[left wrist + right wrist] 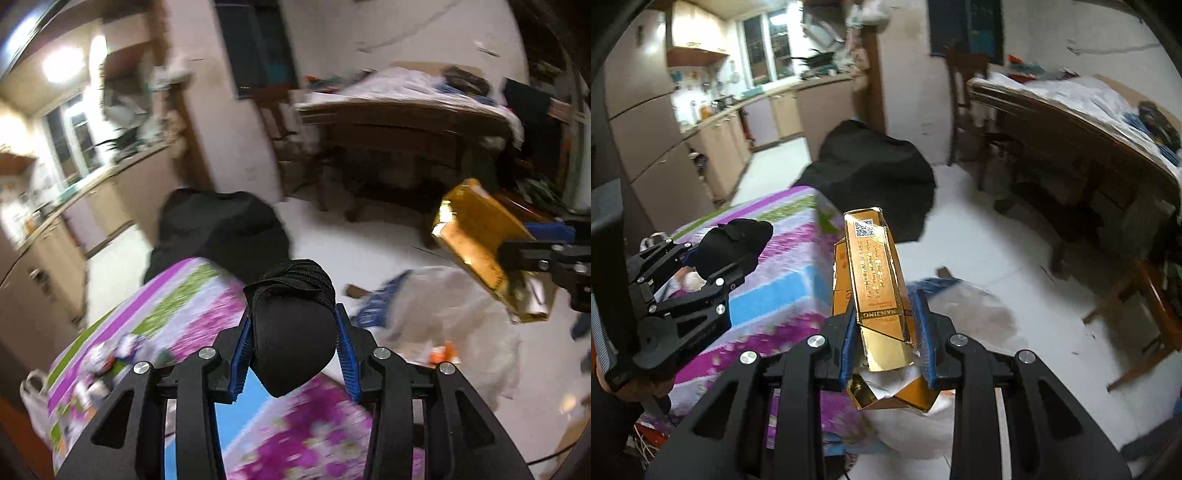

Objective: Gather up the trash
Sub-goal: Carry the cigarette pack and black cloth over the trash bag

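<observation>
Trash rides in both tongs above the floral tabletop (pixel 783 266): right tongs (pixel 888 334) clamp a crumpled gold cigarette carton (pixel 875 273), left tongs (pixel 293 341) pinch a black pouch (pixel 291 332), whose rounded body could slip.

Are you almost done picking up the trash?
Halfway. Both grabbers are full: the left gripper squeezes a black pouch, and the right gripper squeezes a crumpled gold box. Neither is dropped off yet. A clear plastic bag lies on the floor below, maybe for trash.
</observation>
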Demonstrator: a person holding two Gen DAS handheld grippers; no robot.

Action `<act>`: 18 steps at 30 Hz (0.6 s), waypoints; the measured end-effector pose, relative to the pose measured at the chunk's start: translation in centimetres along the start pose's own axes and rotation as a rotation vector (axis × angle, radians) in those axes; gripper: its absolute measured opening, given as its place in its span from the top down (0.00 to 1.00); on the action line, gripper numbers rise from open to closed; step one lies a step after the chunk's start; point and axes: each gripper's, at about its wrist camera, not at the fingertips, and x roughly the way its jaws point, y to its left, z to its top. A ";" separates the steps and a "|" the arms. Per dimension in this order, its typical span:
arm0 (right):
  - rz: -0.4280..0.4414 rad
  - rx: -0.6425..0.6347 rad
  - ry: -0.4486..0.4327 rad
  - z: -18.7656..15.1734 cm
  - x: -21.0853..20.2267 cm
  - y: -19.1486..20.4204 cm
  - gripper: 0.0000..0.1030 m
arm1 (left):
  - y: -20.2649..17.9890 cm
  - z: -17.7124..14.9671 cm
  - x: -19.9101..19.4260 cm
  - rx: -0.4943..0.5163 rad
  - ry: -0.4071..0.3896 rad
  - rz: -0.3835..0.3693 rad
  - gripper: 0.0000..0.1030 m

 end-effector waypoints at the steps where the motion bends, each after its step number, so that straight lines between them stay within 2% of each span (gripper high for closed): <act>1: -0.018 0.007 0.019 0.0 0.2 -0.9 0.74 | -0.9 0.5 0.7 0.010 0.010 -0.028 0.59; 5: -0.076 0.031 0.102 -0.2 0.9 -3.9 0.74 | -4.5 2.5 3.7 0.049 0.066 -0.174 0.59; 9: -0.098 0.073 0.197 -0.4 2.2 -6.5 0.74 | -7.7 4.1 7.1 0.078 0.143 -0.319 0.59; 11: -0.093 0.101 0.235 -0.7 3.0 -7.4 0.74 | -8.6 4.0 8.5 0.102 0.177 -0.368 0.59; 18: -0.081 0.133 0.336 -1.2 5.7 -7.8 0.74 | -12.7 2.2 12.5 0.191 0.264 -0.381 0.59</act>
